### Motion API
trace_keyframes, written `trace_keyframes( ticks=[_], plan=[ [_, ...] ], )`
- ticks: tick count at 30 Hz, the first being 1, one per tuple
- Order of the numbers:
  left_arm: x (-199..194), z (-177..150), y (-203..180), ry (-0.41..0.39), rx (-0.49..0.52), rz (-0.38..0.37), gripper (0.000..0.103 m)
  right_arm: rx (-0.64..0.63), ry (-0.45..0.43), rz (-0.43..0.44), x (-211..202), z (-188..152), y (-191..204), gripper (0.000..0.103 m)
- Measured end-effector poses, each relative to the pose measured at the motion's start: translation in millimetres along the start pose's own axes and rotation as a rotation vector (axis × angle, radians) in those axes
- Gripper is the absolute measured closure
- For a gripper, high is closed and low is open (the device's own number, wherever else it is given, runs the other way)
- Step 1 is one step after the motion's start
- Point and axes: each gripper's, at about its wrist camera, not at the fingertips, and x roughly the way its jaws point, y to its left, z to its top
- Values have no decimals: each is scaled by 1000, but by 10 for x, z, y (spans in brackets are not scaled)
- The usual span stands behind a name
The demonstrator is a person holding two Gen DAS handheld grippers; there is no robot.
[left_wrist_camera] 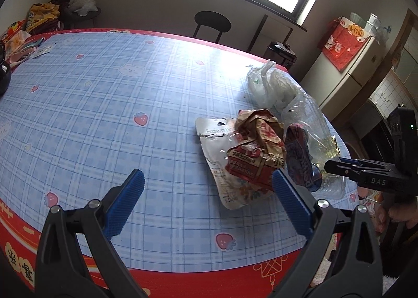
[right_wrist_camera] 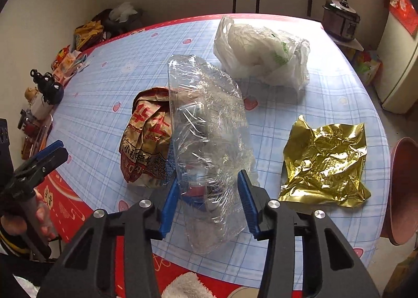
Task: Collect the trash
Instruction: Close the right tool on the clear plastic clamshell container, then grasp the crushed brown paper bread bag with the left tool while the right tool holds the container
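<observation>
The clear plastic tray (right_wrist_camera: 209, 146), crumpled and wrapped in cling film, lies near the table's front edge, leaning against the crumpled brown paper bag (right_wrist_camera: 146, 141), with a small red-and-blue wrapper (left_wrist_camera: 297, 157) tucked against it. The right gripper (right_wrist_camera: 209, 193) has its blue pads on either side of the tray's near end; they look pressed on the plastic, so I take it as clamped, though the film makes the contact hard to read. Thin plastic like this likely buckles and slips, so the grip should sit deep on the rim rather than on loose film, and the lift should be slow enough that the wrapper does not fall away. The left gripper (left_wrist_camera: 206, 188) hangs with its jaws wide apart and empty above the blue checked tablecloth (left_wrist_camera: 104, 115), just left of the white pouch (left_wrist_camera: 216, 141) under the bag. The gold foil (right_wrist_camera: 326, 159) and the white plastic bag (right_wrist_camera: 261, 55) lie apart, still to be gathered.
</observation>
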Motion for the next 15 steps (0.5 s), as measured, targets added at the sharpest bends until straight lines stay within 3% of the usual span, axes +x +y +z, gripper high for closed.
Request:
trace_keyframes(
  ticks=[9, 15],
  plan=[
    [124, 9, -329, 32, 72, -78, 13, 41, -34, -23, -152, -57, -193, 67],
    [219, -26, -332, 65, 49, -83, 15, 82, -35, -23, -143, -116, -342, 68]
  ],
)
